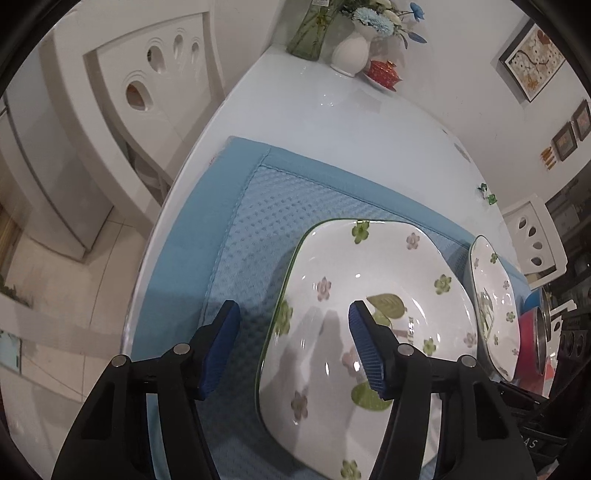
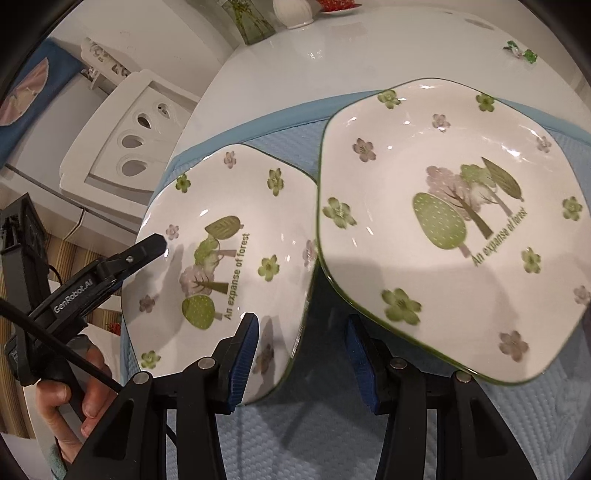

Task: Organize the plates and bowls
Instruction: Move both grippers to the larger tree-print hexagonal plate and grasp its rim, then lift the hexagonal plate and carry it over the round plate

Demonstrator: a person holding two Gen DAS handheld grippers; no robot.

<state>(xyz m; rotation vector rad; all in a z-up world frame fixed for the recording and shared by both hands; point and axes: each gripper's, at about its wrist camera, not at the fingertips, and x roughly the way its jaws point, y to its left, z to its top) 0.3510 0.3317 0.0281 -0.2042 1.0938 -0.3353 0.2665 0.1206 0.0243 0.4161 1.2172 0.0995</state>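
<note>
Two white squarish plates with green and pink flowers and a tree print lie side by side on a blue mat (image 1: 240,240) (image 2: 314,424). My left gripper (image 1: 293,332) is open and straddles the left rim of the nearer plate (image 1: 369,258), one pad over the mat, the other over the plate. My right gripper (image 2: 301,347) is open astride the same plate's (image 2: 258,206) right rim, its right pad over the gap before the second plate (image 2: 443,147) (image 1: 491,295). The left gripper's fingers (image 2: 147,249) show at the plate's far left rim, held by a hand (image 2: 88,391).
The mat lies on a glossy white table (image 1: 332,118) (image 2: 332,55). At the far end stand a green glass vase (image 1: 310,33), a white vase of flowers (image 1: 351,51) and a red item on a saucer (image 1: 384,72). White chairs (image 1: 129,92) (image 2: 122,147) flank the table's edge.
</note>
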